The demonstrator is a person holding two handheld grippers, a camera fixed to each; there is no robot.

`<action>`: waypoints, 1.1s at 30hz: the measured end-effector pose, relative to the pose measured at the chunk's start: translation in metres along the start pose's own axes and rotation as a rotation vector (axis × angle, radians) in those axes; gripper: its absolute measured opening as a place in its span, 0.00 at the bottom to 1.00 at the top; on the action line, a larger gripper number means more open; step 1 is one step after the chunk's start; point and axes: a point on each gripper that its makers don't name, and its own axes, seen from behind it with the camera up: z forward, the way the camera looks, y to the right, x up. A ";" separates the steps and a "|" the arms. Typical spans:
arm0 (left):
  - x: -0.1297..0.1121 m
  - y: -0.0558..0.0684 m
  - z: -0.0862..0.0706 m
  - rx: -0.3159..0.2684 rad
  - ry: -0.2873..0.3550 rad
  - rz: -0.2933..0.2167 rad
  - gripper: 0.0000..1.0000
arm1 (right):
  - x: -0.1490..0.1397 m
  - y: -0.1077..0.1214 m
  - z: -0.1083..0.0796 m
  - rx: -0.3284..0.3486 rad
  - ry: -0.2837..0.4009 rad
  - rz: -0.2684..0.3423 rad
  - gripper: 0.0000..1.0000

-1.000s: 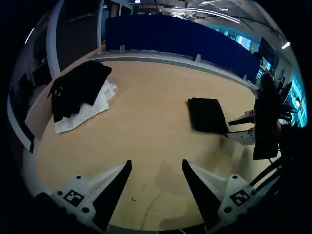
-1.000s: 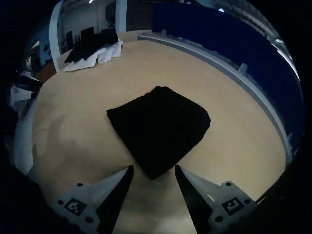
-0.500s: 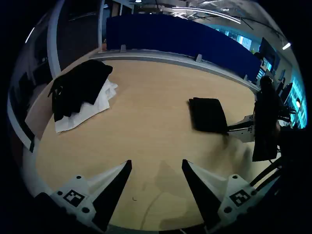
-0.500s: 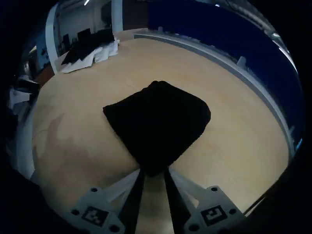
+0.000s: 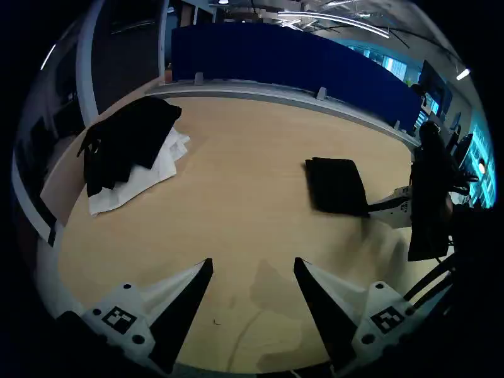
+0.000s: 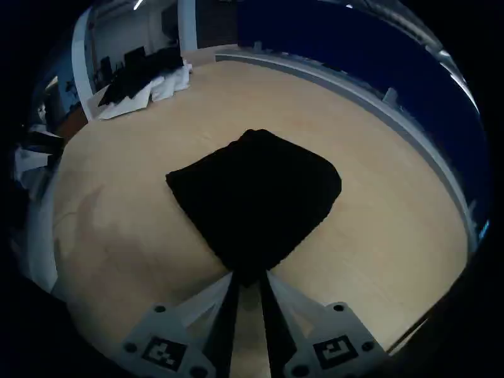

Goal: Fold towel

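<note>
One-handed, pinching the near corner of the towel (image 6: 255, 201) and risking a slip.
Closing the right gripper (image 6: 249, 277) almost fully on the nearest corner of the black cloth, at 6 o'clock in the right gripper view, with only a thin gap between the fingers and very little fabric inside. Lying folded and flat on the wooden table (image 6: 378, 220), near its middle. Holding the left gripper (image 5: 252, 268) with fingers wide apart over bare wood, well apart from the towel, which is at 3 o'clock in the left gripper view. Probably risking two things: losing the corner during lifting, because of so small a bite, or catching only the top layer and opening the fold. Also risking a skewed towel when pulling from one corner alone, without help from the other hand.
</note>
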 end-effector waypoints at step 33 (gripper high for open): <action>0.044 0.018 -0.013 -0.025 0.080 0.022 0.95 | 0.141 0.009 -0.088 0.003 0.251 -0.058 0.07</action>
